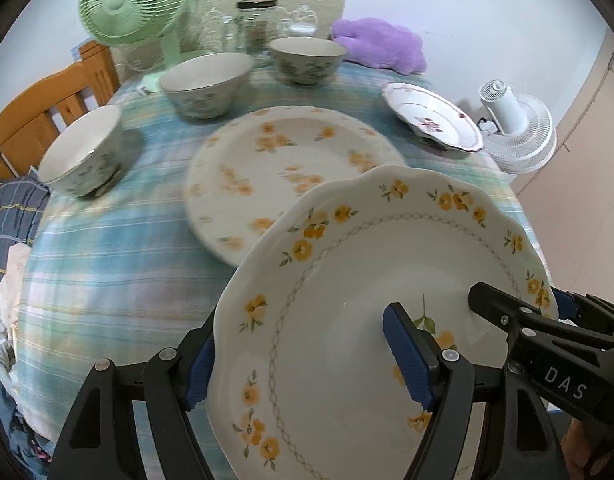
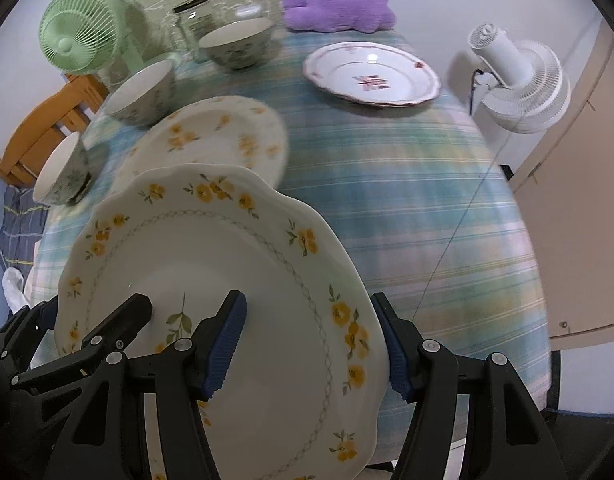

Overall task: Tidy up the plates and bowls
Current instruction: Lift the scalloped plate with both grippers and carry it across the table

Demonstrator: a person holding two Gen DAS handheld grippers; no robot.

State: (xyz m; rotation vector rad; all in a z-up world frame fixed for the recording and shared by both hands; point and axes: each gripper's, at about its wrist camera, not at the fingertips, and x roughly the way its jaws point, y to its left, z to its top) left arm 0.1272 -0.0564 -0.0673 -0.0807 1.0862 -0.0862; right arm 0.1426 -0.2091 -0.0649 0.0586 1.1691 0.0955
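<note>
Two grippers carry one scalloped plate with yellow flowers (image 1: 367,280) between us, lifted above the striped tablecloth (image 1: 107,248). On its left edge, our left gripper (image 1: 303,364) straddles the rim, one blue pad under the plate and the other on its upper face, so it grips the plate. On the right edge, our right gripper (image 2: 317,344) clamps the rim the same way, one pad on the face and one at the outer edge. Beyond the held plate, a second yellow-flowered plate (image 1: 283,168) lies flat on the cloth, partly hidden by the raised one. Left of it stand three patterned bowls (image 1: 207,80) in an arc. Farther right, well apart, sits a pink-flowered plate (image 2: 371,74) near the table's edge.
</note>
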